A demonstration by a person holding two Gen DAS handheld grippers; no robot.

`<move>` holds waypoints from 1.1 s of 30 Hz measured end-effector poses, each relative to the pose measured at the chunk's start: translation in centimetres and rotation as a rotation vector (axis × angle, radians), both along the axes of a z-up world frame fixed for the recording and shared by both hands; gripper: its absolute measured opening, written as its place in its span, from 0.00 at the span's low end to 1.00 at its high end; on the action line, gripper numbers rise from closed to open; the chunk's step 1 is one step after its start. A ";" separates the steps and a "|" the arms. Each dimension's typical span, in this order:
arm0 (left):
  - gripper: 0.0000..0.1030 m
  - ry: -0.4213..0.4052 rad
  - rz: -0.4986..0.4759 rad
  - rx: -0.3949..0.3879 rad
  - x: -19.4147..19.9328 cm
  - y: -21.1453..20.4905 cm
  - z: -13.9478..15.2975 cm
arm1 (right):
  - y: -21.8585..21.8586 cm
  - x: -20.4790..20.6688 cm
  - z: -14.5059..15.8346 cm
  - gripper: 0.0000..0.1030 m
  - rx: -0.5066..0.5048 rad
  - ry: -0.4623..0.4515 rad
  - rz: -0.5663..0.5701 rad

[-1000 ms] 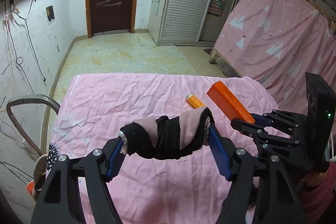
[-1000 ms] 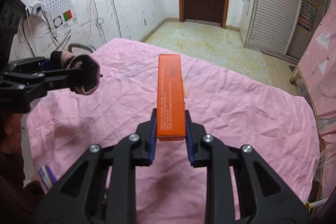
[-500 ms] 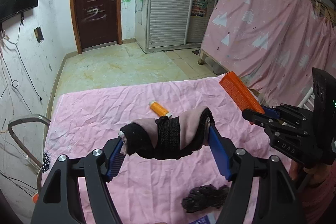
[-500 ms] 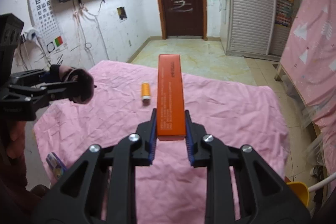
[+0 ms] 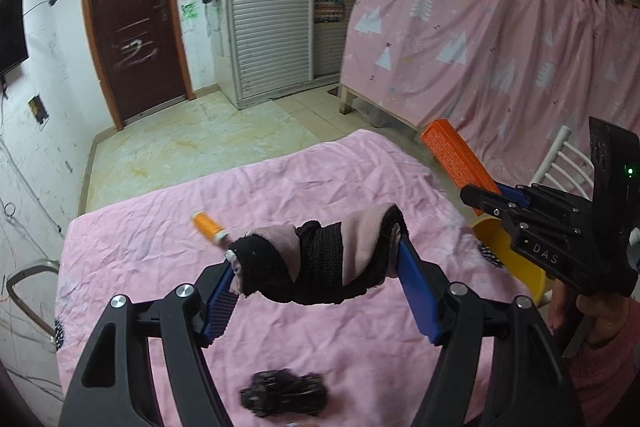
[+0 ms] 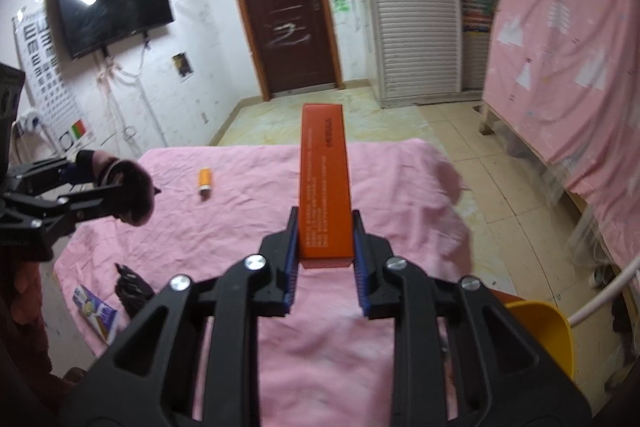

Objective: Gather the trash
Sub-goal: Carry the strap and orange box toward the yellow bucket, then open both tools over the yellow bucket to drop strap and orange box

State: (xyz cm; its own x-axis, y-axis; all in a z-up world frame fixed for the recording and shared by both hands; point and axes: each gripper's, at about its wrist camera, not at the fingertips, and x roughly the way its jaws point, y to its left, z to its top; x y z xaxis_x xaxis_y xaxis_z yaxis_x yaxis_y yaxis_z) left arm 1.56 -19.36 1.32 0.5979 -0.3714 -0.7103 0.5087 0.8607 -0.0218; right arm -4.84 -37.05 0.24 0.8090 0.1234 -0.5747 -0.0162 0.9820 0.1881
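Yellow bin [image 6: 540, 331] half hidden, cut off.

We note both tools share 1 build: black angular frames, 2 silver screws per finger arm, ribbed blue pads. Left gripper [image 5: 316, 279]; right gripper [image 6: 326, 255]. The right unit's housing carries white "DAS" lettering and 1 green LED. The person's sleeve [image 5: 600, 371] is pinkish-red knit.

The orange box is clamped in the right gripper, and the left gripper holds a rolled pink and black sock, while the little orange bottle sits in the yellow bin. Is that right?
Not quite. The small orange bottle lies on the pink bedsheet, not in the yellow bin, as the right wrist view shows. The rest holds: the right gripper clamps the orange box, and the left gripper holds the rolled pink and black sock.
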 end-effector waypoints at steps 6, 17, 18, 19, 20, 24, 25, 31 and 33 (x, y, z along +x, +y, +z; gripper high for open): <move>0.61 0.005 -0.096 0.013 -1.7 -5.3 -0.3 | -5.3 -3.5 -0.7 0.22 0.031 -0.013 -0.118; 0.61 0.017 -0.288 0.026 -5.9 -15.4 -1.1 | -12.4 -9.1 -3.6 0.22 0.065 0.019 -0.303; 0.61 0.018 -0.299 0.029 -6.3 -16.2 -1.2 | -12.9 -9.6 -4.1 0.22 0.069 0.026 -0.315; 0.61 0.022 -0.309 0.032 -6.6 -17.0 -1.4 | -13.4 -10.0 -4.5 0.22 0.074 0.031 -0.326; 0.61 0.029 -0.318 0.035 -6.8 -17.8 -1.6 | -13.8 -10.3 -4.8 0.22 0.077 0.036 -0.333; 0.61 0.057 -0.341 0.047 -7.3 -20.2 -2.7 | -15.3 -11.4 -6.4 0.22 0.090 0.062 -0.362; 0.61 0.065 -0.345 0.048 -7.2 -20.8 -2.9 | -15.6 -11.5 -6.6 0.22 0.093 0.067 -0.367; 0.61 0.095 -0.379 0.054 -7.6 -24.1 -4.3 | -17.5 -12.5 -8.0 0.51 0.123 0.079 -0.421; 0.62 0.109 -0.397 0.049 -7.9 -25.3 -4.7 | -18.1 -12.9 -8.1 0.51 0.135 0.070 -0.444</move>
